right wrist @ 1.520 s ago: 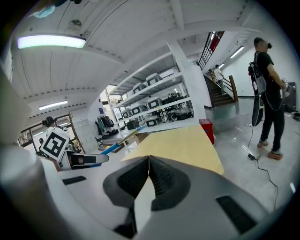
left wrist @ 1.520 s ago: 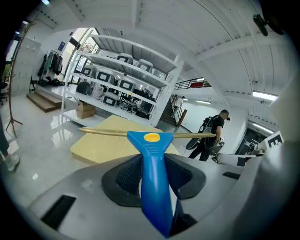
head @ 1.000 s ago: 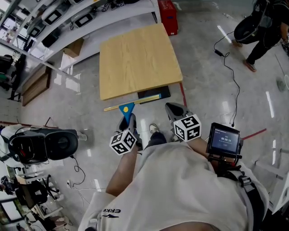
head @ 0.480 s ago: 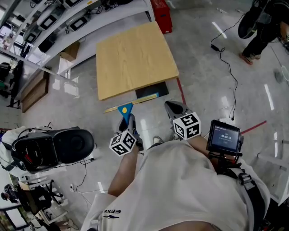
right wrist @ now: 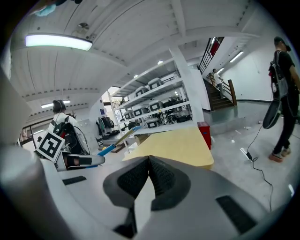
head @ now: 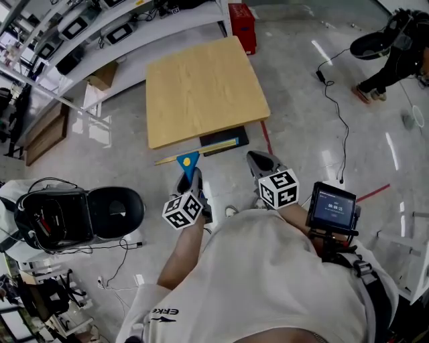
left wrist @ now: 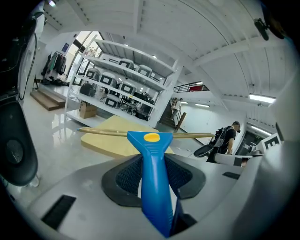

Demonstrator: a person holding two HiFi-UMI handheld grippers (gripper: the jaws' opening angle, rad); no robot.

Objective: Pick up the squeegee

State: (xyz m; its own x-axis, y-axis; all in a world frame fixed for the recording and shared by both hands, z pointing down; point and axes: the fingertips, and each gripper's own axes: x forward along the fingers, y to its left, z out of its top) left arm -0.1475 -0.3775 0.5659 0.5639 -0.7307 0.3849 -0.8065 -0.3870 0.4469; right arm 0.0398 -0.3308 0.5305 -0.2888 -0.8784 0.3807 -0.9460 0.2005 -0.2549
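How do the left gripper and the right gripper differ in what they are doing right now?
The left gripper is shut on the handle of the blue squeegee, while the right gripper holds nothing. The left gripper's jaws stand apart around that handle; the right gripper's jaws meet at their tips. Both carry a marker cube and point toward the wooden table.

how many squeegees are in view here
1: the blue squeegee, gripped by its handle between the fingers of the left gripper, just short of the wooden table. The cluttered shelves could hide others.
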